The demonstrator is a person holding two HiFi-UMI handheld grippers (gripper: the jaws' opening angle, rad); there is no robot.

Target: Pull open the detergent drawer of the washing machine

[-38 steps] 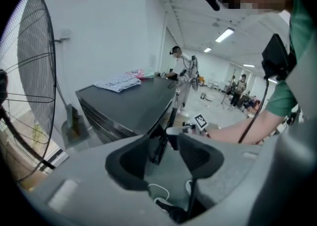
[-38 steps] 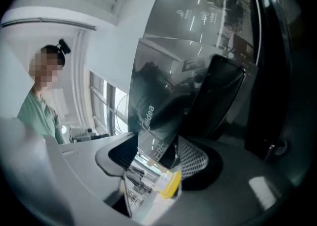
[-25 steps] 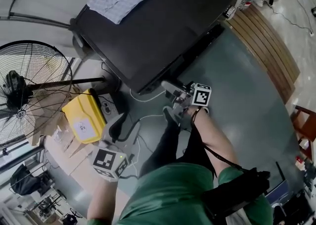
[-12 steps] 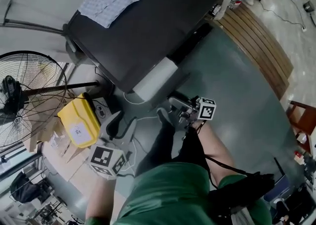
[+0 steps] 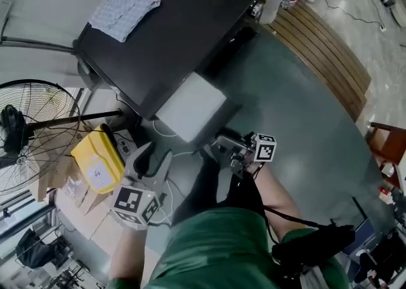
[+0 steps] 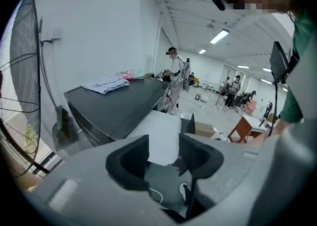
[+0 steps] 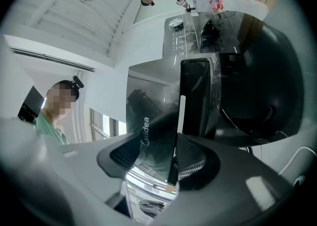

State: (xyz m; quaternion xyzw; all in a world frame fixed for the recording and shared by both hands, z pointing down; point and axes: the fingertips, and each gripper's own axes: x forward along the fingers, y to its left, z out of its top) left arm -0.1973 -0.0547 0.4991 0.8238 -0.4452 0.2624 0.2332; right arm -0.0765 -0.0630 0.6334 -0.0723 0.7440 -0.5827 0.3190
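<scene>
Pale, dark-fronted plastic detergent drawer [image 5: 190, 107] is held out past the black washing machine's [image 5: 190, 21] front edge, its panel [image 7: 153, 121] clamped by right tongs [image 7: 169, 154]; left tongs [image 6: 163, 158] spread, empty. Probably light, stiff, slick-faced.

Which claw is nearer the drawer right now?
Right. The right claw, whose jaws have just been closing, grips the drawer by its front. The left claw is open, off to the drawer's side and not touching it.
</scene>
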